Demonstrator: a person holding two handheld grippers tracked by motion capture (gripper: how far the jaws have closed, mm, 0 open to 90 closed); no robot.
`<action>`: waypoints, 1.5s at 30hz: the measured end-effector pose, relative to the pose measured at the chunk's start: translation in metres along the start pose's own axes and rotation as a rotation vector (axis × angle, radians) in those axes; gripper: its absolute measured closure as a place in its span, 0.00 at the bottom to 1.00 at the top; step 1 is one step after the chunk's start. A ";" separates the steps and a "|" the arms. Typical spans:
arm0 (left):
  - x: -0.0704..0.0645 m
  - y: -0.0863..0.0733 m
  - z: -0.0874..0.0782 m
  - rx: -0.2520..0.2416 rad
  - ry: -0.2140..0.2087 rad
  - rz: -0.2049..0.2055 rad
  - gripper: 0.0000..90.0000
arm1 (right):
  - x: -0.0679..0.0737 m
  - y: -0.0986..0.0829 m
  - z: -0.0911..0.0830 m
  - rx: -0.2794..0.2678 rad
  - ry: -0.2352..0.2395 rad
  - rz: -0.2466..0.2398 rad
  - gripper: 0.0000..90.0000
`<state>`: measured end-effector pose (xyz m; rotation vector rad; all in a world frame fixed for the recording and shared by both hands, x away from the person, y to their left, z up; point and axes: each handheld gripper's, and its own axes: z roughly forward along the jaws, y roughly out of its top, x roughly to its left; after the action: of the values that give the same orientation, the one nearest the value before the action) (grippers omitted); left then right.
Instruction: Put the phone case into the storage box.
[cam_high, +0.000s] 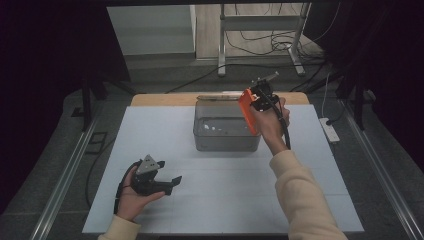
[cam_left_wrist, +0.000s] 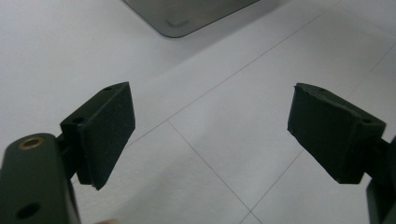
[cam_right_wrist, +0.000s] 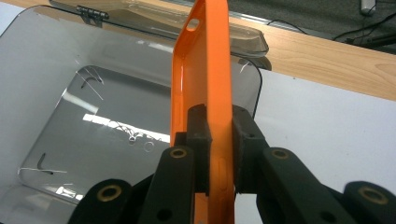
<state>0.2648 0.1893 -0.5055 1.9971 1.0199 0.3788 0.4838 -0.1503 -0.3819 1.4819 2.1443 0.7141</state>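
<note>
- Right claw (cam_right_wrist: 219, 140): jaws closed on an orange plastic phone case (cam_right_wrist: 205, 70), gripping it edge-on near its lower end; the case stands upright between the pads.
- Case position: in the high view the orange plastic phone case (cam_high: 247, 110) is raised over the right rim of a clear rectangular plastic container (cam_high: 225, 131), with the right claw (cam_high: 257, 100) above the surface.
- Container: open, standing at the far middle of the white surface (cam_high: 150, 130); its clear lid (cam_right_wrist: 154, 18) lies just behind it on the bare wooden strip (cam_right_wrist: 327, 56).
- Left claw (cam_high: 167, 182): rests low at the near left of the surface, well apart from the container.
- Left claw state: jaws spread wide, nothing between the black pads (cam_left_wrist: 109, 130); a corner of the container (cam_left_wrist: 187, 18) appears beyond them.
</note>
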 end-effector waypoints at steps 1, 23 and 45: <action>0.000 0.000 0.000 0.000 0.000 0.000 0.17 | 0.000 0.000 0.000 0.000 -0.001 0.000 0.89; 0.000 0.000 0.001 0.001 -0.002 0.004 0.17 | 0.002 -0.002 0.012 0.042 -0.039 -0.008 0.89; -0.001 0.000 0.001 0.002 -0.004 0.005 0.17 | 0.007 -0.005 0.023 0.071 -0.065 -0.027 0.89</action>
<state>0.2649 0.1881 -0.5061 2.0021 1.0135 0.3765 0.4921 -0.1413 -0.4031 1.4878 2.1572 0.5779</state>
